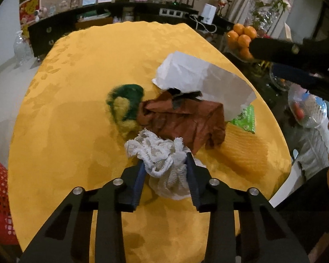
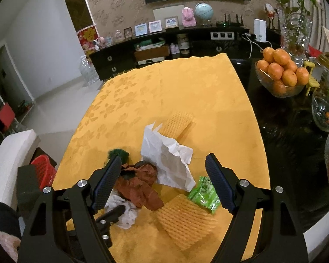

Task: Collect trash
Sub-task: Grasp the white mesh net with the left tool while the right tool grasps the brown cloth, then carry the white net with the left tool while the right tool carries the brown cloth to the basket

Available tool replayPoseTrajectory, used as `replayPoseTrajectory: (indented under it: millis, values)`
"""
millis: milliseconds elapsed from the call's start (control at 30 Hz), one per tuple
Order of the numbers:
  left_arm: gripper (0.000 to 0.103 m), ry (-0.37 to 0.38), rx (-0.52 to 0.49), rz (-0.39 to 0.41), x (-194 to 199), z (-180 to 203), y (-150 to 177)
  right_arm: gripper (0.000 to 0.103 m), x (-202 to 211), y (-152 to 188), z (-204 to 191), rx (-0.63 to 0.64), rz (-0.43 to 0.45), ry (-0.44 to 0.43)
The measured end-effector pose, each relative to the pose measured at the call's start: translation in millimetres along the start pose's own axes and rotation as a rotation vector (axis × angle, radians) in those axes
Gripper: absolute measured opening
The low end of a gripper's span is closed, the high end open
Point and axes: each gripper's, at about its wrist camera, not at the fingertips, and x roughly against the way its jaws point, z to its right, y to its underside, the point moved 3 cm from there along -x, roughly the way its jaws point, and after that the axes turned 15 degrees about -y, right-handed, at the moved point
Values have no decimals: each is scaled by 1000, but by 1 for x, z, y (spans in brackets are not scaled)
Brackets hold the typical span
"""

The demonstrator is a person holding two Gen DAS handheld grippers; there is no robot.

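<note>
On the yellow tablecloth (image 1: pixel 87 70) lies a heap of trash. My left gripper (image 1: pixel 165 161) is shut on a white foam net (image 1: pixel 155 151), its blue pads pressing on both sides. Behind the net are crumpled brown paper (image 1: pixel 186 120), a white paper bag (image 1: pixel 190 72), a green and yellow fuzzy scrap (image 1: pixel 125 105) and a green wrapper (image 1: pixel 245 118). My right gripper (image 2: pixel 163 159) hangs open above the heap, with nothing between its fingers. Below it lie the brown paper (image 2: pixel 140 186), the white bag (image 2: pixel 168 160), the green wrapper (image 2: pixel 205 194) and two yellow foam nets (image 2: pixel 184 217) (image 2: pixel 177 122).
A red plastic basket (image 2: pixel 43 171) stands off the table's left edge. To the right, on the dark tabletop, are a glass bowl of oranges (image 2: pixel 278 74) and glass jars (image 2: pixel 324 114). A black sideboard (image 2: pixel 164 43) runs along the back wall.
</note>
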Motion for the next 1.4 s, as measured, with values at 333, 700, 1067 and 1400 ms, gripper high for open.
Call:
replayPoseTrajectory:
  millis: [333,700,1067,1400]
  values:
    - [33,-118,106,81,38,-62,-7,76,-35,12,-14,25,-90,-76]
    - [33,-257,169,170,72,-112,-11,76,-89,45,-38,191,-252,-36]
    - [33,-287,236,166,78,-141,-7,59,-100,55,-30,211,-303,21]
    - [33,-334,273,191,91,-158,-7,57,-58,25,-46,163,-142,-53]
